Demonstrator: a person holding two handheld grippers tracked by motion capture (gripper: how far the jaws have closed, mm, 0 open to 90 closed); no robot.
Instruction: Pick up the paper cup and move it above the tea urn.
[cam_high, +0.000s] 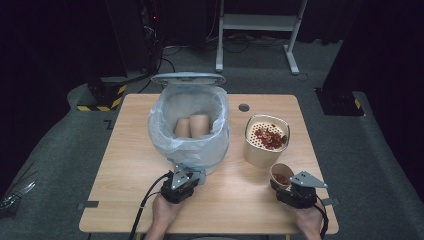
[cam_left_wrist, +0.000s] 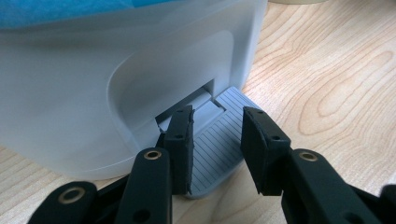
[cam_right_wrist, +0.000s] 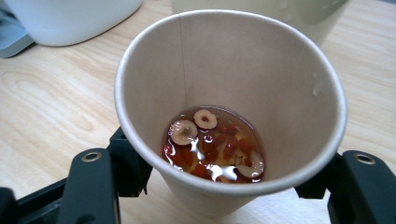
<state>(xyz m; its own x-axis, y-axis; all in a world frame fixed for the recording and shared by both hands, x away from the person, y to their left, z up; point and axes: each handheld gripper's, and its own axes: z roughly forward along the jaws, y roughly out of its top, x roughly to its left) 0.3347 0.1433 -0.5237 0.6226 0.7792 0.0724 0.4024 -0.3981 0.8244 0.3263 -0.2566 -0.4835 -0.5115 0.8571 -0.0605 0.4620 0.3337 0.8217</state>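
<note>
Pale wood grain is showing across the worktop (cam_high: 130, 150), where a person is holding a gripper in each hand; the right gripper (cam_right_wrist: 229, 186) is clamping its two black jaws on the sides of a small tan paper cup (cam_right_wrist: 261, 79), which is sitting upright near the worktop's right front edge; inside the cup, amber liquid with red berries and pale sliced fruit (cam_right_wrist: 212, 147) is pooling at the bottom; just behind the cup, a larger cream-coloured tub (cam_high: 265, 142) with a perforated insert carrying red fruit pieces is standing; the left gripper (cam_left_wrist: 217, 140) is hovering with its jaws apart over the ribbed grey foot pedal (cam_left_wrist: 224, 144) at the base of a translucent white pedal bin (cam_high: 192, 130); whether the pads are touching the pedal cannot be told; the bin, lined with a clear plastic bag, is standing mid-worktop with its lid raised, and two tan paper cups (cam_high: 192, 126) are lying inside it.
</note>
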